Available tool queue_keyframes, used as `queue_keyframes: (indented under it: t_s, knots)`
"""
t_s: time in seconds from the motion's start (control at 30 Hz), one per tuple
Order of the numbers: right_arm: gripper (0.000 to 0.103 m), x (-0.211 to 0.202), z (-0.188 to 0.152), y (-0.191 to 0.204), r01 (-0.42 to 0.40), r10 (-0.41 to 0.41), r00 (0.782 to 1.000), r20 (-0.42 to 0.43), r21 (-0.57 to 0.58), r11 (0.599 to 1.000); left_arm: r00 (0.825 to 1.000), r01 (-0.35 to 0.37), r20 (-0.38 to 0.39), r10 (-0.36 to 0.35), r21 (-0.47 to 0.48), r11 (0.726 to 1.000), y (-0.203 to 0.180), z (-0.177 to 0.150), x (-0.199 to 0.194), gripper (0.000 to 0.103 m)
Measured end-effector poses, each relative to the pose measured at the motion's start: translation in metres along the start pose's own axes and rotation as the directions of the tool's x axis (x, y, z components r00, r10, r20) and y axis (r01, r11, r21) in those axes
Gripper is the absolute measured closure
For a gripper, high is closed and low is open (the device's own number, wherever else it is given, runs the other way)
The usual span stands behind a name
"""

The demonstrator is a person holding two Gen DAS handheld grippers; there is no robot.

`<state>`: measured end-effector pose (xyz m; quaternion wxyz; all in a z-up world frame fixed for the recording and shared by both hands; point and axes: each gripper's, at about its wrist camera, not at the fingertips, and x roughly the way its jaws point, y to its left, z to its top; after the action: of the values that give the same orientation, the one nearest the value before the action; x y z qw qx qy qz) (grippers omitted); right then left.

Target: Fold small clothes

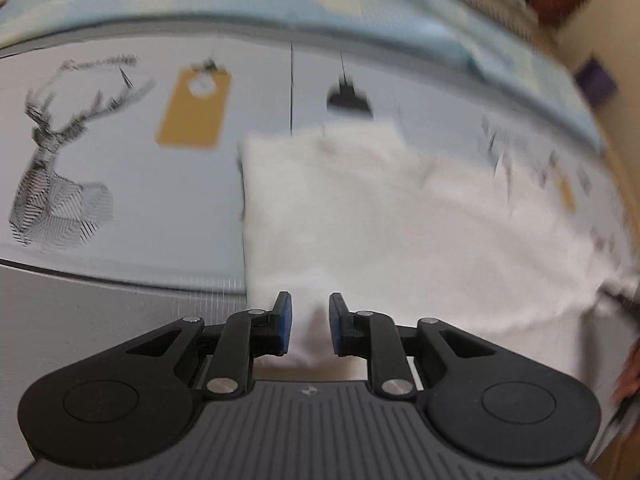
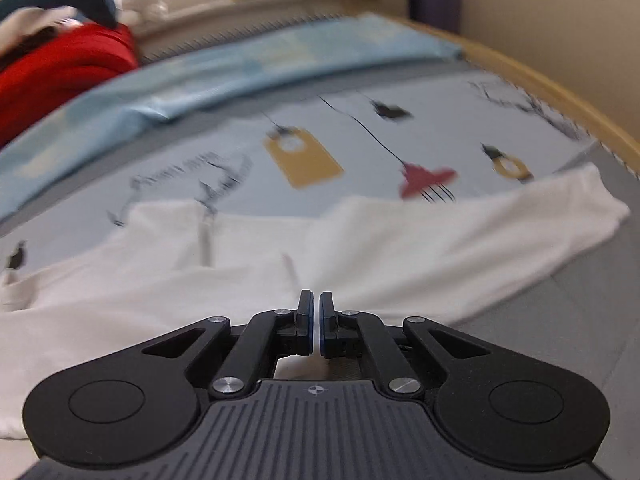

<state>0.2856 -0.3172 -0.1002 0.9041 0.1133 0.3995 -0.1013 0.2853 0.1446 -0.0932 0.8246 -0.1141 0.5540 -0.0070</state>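
Observation:
A white garment (image 1: 400, 216) lies spread on a printed bed cover (image 1: 140, 184). My left gripper (image 1: 310, 322) is shut on a bunched fold of the white cloth, which fills the gap between its blue pads. In the right wrist view the same white garment (image 2: 360, 248) lies across the cover, with a zip (image 2: 206, 240) at its left part. My right gripper (image 2: 316, 322) has its jaws almost together at the garment's near edge; a thin layer of the white cloth seems pinched between them.
The bed cover (image 2: 240, 152) has printed deer, tags and hangers. A light blue cloth (image 2: 200, 76) lies folded along its far side. A red item (image 2: 60, 68) and soft toys sit beyond. A wooden bed edge (image 2: 560, 96) runs at the right.

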Motion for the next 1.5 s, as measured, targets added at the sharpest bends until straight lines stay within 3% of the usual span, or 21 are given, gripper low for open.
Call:
queue_keyframes:
  t_s: [0.07, 0.17, 0.23, 0.27, 0.3, 0.33, 0.4, 0.53, 0.73, 0.83, 1.03, 1.13, 1.17, 1.37, 1.4, 1.5]
  knots:
    - [0.097, -0.004, 0.0, -0.004, -0.001, 0.0, 1.0, 0.023, 0.025, 1.0, 0.996, -0.062, -0.068, 0.063, 0.015, 0.998, 0.001, -0.008, 0.018, 0.081]
    - [0.097, -0.016, 0.005, -0.004, -0.172, 0.169, 0.983, 0.067, 0.049, 0.984, 0.995, -0.077, -0.067, 0.077, -0.004, 0.997, 0.002, -0.008, 0.019, 0.081]
    - [0.087, -0.006, 0.005, -0.005, -0.26, 0.261, 0.965, -0.005, 0.065, 0.963, 0.998, -0.061, -0.025, 0.061, -0.011, 0.998, -0.003, -0.005, 0.009, 0.081]
    - [0.084, 0.007, 0.001, -0.003, -0.256, 0.262, 0.96, -0.098, 0.065, 0.964, 0.998, -0.053, -0.018, 0.053, -0.011, 0.999, -0.005, -0.004, 0.008, 0.081]
    - [0.084, 0.021, -0.006, -0.003, -0.211, 0.215, 0.956, -0.197, 0.045, 0.977, 0.998, -0.058, -0.029, 0.058, -0.007, 0.998, -0.008, -0.004, 0.01, 0.08]
    - [0.097, 0.029, -0.013, -0.004, -0.191, 0.192, 0.952, -0.24, 0.026, 0.981, 0.995, -0.081, -0.054, 0.081, 0.006, 0.997, -0.011, -0.007, 0.016, 0.08]
    - [0.097, 0.024, -0.007, -0.005, -0.191, 0.192, 0.957, -0.218, 0.024, 0.981, 0.988, -0.123, -0.093, 0.126, 0.032, 0.992, -0.016, -0.01, 0.027, 0.08]
    - [0.072, 0.001, 0.002, -0.021, -0.174, 0.177, 0.979, -0.105, 0.036, 0.984, 0.992, -0.122, -0.031, 0.124, 0.057, 0.991, -0.03, -0.004, 0.016, 0.078]
    - [0.071, 0.0, 0.022, -0.098, -0.066, 0.072, 0.997, -0.028, 0.183, 0.981, 0.995, -0.073, 0.079, 0.064, 0.115, 0.991, -0.074, 0.004, -0.02, 0.071]
    - [0.071, 0.009, 0.029, -0.149, 0.001, -0.001, 1.0, -0.001, 0.319, 0.948, 0.994, -0.058, 0.105, 0.041, 0.164, 0.985, -0.102, 0.004, -0.028, 0.067]
    - [0.058, 0.031, 0.022, -0.252, 0.118, -0.147, 0.989, 0.006, 0.568, 0.814, 0.995, -0.039, 0.1, 0.017, 0.221, 0.975, -0.129, -0.001, -0.028, 0.065]
    - [0.058, 0.047, 0.011, -0.296, 0.124, -0.163, 0.987, -0.007, 0.682, 0.721, 0.996, -0.047, 0.088, 0.027, 0.229, 0.972, -0.132, -0.003, -0.021, 0.065]
    - [0.058, 0.05, 0.008, -0.306, 0.087, -0.149, 0.989, 0.026, 0.708, 0.7, 0.996, -0.049, 0.086, 0.03, 0.233, 0.971, -0.131, -0.003, -0.018, 0.065]
    - [0.057, 0.07, 0.015, -0.321, 0.012, -0.126, 0.987, 0.1, 0.732, 0.682, 0.995, -0.071, 0.081, 0.053, 0.241, 0.968, -0.12, -0.004, -0.016, 0.065]
    - [0.06, 0.073, 0.018, -0.32, 0.013, -0.134, 0.985, 0.108, 0.73, 0.683, 0.995, -0.075, 0.081, 0.057, 0.239, 0.968, -0.117, -0.004, -0.016, 0.065]
    - [0.097, 0.08, 0.022, -0.316, 0.042, -0.162, 0.982, 0.094, 0.731, 0.681, 0.994, -0.085, 0.082, 0.067, 0.234, 0.969, -0.107, -0.003, -0.018, 0.065]
